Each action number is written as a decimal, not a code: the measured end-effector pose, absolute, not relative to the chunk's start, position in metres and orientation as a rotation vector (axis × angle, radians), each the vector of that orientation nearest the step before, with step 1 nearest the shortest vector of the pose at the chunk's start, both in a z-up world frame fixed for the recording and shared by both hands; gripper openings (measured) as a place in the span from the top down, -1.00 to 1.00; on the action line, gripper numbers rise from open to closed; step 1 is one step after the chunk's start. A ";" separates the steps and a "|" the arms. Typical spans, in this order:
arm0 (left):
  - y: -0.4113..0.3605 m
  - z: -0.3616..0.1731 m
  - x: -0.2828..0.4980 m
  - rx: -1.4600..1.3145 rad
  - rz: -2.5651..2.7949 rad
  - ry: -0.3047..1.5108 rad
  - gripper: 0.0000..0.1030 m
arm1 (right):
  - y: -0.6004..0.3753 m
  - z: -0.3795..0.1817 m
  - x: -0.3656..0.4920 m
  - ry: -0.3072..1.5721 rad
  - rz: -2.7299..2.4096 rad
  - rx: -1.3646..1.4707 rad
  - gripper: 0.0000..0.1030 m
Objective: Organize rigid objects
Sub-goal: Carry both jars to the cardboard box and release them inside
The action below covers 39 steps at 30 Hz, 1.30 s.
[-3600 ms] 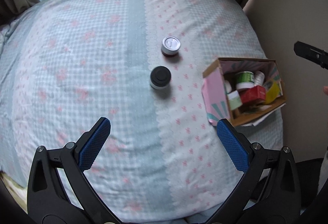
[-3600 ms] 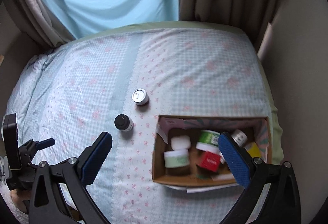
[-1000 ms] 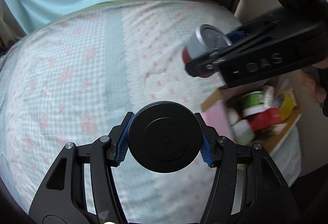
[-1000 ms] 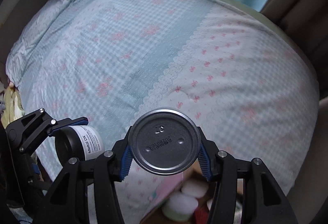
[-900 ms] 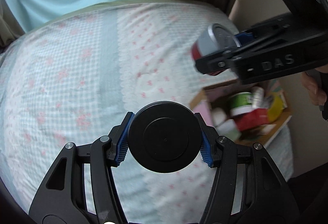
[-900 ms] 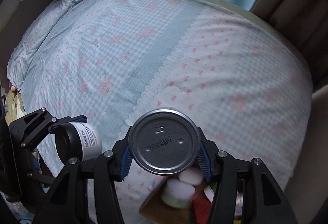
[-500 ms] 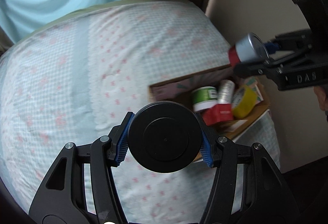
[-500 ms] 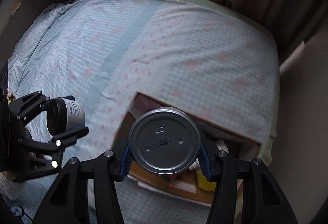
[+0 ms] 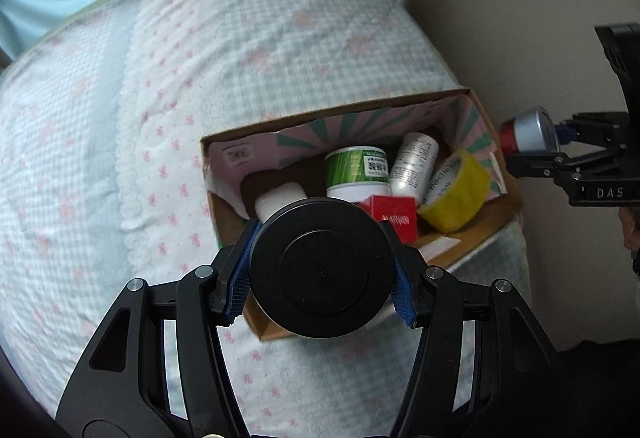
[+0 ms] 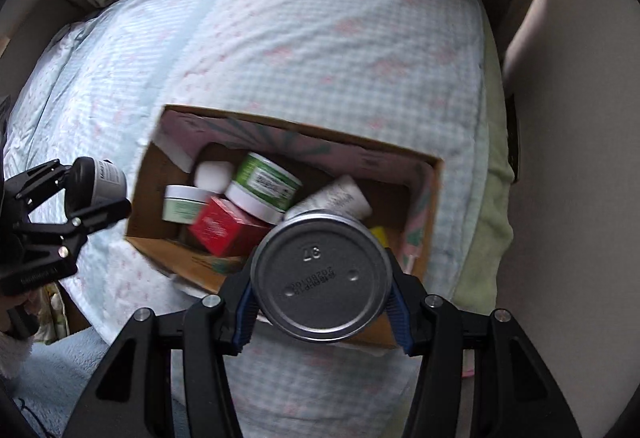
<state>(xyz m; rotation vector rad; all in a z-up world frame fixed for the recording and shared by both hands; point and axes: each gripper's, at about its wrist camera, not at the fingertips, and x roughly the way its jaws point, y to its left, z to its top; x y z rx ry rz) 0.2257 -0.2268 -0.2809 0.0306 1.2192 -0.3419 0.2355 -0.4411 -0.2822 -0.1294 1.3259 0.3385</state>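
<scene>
My left gripper [image 9: 322, 272] is shut on a black-lidded jar [image 9: 322, 272], held over the near left corner of the open cardboard box [image 9: 236, 137]. It also shows at the left of the right wrist view [image 10: 96, 177]. My right gripper [image 10: 322, 280] is shut on a silver-lidded can [image 10: 322, 280] with a red body, held above the box's near right part [image 10: 436, 173]. In the left wrist view that can [image 9: 528, 129] sits just past the box's right wall.
The box holds a green jar [image 9: 356, 167], a red carton [image 9: 394, 213], a white bottle [image 9: 412, 167], a yellow tape roll [image 9: 456, 191] and white jars. It rests on a checked floral bedspread [image 9: 120, 117] near the bed's right edge, beside a beige wall [image 9: 520, 17].
Both grippers have carried their containers rightward from over the bedspread to over the box. The box now lies directly under both.
</scene>
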 end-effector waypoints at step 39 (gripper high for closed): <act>-0.261 -0.336 0.293 0.182 -0.295 1.314 -1.00 | -0.460 -0.320 0.283 1.269 0.238 0.141 -1.00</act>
